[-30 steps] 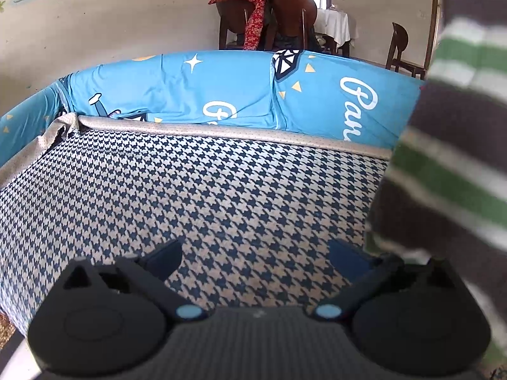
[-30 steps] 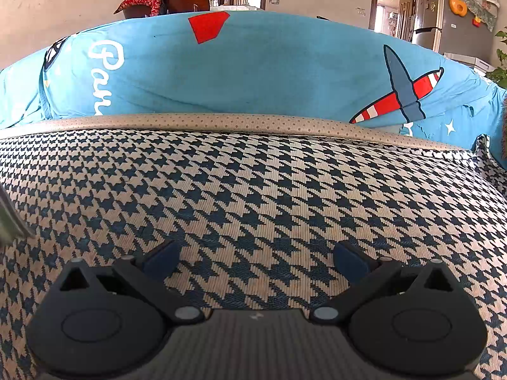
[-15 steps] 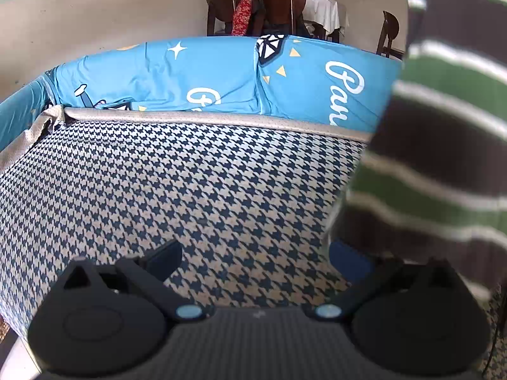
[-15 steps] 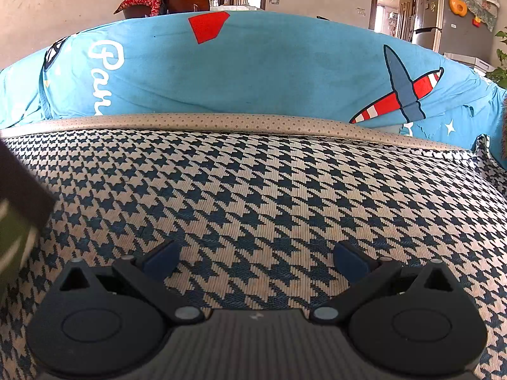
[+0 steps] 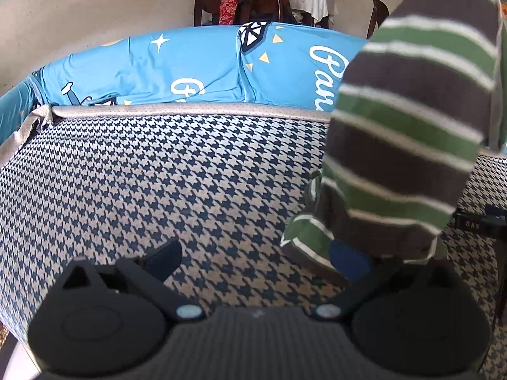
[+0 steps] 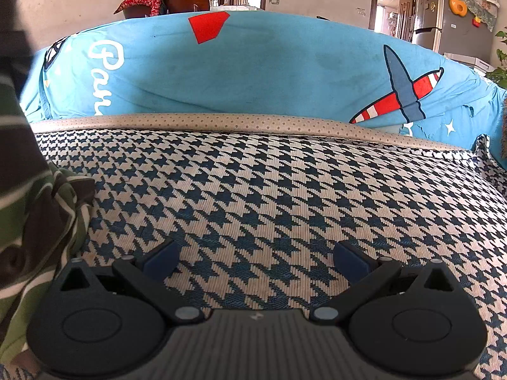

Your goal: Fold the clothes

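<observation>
Between my two grippers, the striped garment point(image 5: 408, 133) is landing on the houndstooth cushion point(image 5: 164, 183), so with my left gripper point(image 5: 256, 262) and right gripper point(image 6: 255, 261) both wide open and empty, I'd spread it flat before pinching any hem.

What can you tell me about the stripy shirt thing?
The striped garment is soft knit cloth with wide brown and green bands split by thin white lines. It hangs down from above at the right of the left wrist view, its lower end crumpled on the houndstooth seat. In the right wrist view it bunches at the left edge. What holds it up is out of view; neither gripper's jaws grip it.
</observation>
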{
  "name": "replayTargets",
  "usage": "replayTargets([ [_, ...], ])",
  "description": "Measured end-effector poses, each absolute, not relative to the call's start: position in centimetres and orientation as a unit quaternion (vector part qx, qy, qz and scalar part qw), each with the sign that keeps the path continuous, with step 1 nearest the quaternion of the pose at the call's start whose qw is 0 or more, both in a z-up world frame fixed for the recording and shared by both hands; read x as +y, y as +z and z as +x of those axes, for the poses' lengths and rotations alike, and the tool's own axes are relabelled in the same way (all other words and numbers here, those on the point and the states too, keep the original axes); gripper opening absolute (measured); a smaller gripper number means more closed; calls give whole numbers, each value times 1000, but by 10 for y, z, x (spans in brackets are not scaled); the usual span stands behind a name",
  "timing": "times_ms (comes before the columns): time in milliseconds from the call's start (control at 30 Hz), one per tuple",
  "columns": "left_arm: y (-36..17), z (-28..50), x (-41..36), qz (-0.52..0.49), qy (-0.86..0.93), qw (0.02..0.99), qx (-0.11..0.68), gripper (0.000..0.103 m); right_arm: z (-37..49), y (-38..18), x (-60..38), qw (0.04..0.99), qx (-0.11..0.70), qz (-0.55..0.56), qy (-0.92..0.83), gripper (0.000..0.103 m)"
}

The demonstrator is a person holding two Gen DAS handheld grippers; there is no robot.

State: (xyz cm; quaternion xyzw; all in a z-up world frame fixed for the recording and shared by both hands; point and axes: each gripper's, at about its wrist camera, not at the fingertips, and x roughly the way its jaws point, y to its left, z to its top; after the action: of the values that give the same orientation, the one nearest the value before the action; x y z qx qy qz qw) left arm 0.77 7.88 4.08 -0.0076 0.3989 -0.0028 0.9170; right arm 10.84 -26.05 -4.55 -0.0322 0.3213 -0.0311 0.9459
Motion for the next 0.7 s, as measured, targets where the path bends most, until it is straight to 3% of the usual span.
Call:
replayTargets([
  [700,36,12,74,1,-2,912,409,103,108,-46,-260,946,320,-32,-31,103],
])
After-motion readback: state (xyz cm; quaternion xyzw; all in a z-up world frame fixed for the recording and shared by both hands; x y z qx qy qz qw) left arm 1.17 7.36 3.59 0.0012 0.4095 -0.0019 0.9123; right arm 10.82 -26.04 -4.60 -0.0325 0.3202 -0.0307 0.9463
